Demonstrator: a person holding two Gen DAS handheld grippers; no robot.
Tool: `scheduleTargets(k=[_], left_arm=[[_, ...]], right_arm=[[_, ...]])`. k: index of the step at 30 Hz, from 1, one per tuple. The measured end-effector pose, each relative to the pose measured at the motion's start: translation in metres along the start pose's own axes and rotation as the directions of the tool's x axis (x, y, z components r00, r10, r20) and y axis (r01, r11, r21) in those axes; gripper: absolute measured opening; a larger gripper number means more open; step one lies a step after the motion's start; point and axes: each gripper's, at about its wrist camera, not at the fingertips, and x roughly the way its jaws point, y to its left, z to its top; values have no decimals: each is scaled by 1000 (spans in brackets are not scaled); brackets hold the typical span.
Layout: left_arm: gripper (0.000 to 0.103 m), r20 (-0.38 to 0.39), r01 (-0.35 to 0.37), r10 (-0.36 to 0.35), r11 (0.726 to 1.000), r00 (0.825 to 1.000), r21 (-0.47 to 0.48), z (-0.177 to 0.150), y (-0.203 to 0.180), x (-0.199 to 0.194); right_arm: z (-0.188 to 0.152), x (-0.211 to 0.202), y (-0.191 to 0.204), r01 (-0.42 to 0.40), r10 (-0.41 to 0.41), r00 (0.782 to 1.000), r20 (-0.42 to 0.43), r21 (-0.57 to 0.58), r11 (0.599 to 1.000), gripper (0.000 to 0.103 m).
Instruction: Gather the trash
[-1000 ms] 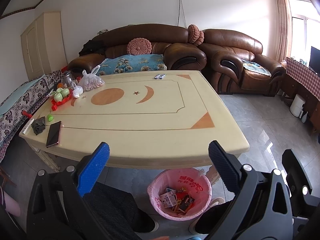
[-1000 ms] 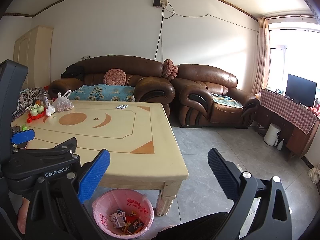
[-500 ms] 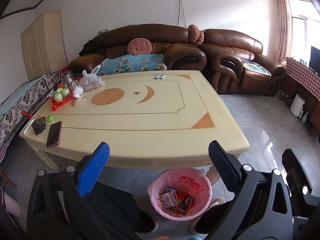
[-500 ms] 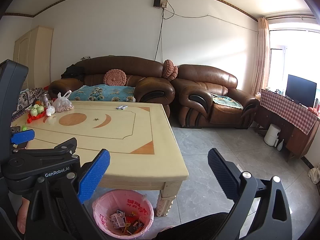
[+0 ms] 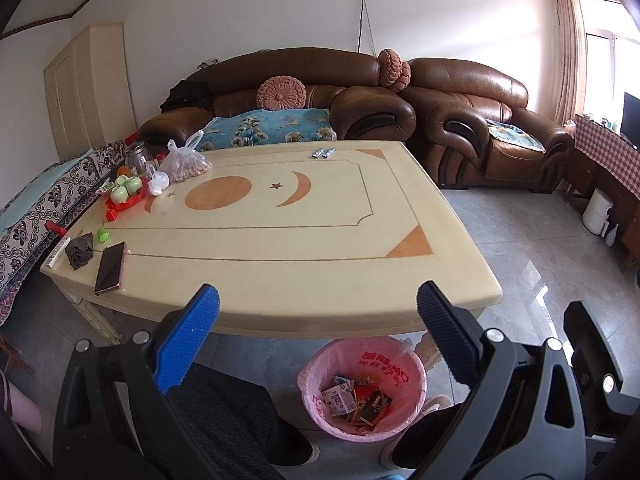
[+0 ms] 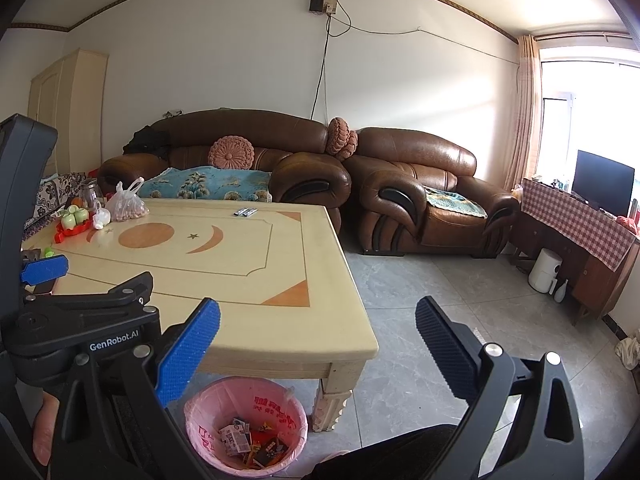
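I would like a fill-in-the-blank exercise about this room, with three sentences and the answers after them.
1. The trash bin on the floor is lined with a bag of ____ colour.
2. The phone lies on the table with its screen facing ____.
3. The left gripper and the right gripper both have their fingers ____, holding nothing.

Missing words: pink; up; open

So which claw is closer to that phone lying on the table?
Left. The left claw hangs open over the table's near edge, just right of the phone. The right claw sits further right, past the table's corner.
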Motion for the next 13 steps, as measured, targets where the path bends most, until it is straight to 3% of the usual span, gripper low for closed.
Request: scheduleTargets(k=[13], left_arm=[[97, -13, 10, -10, 1000, 1000, 7, 2, 2, 3]], right_arm=[[-1, 1, 1, 3, -3, 1000, 1, -2, 1000, 96]])
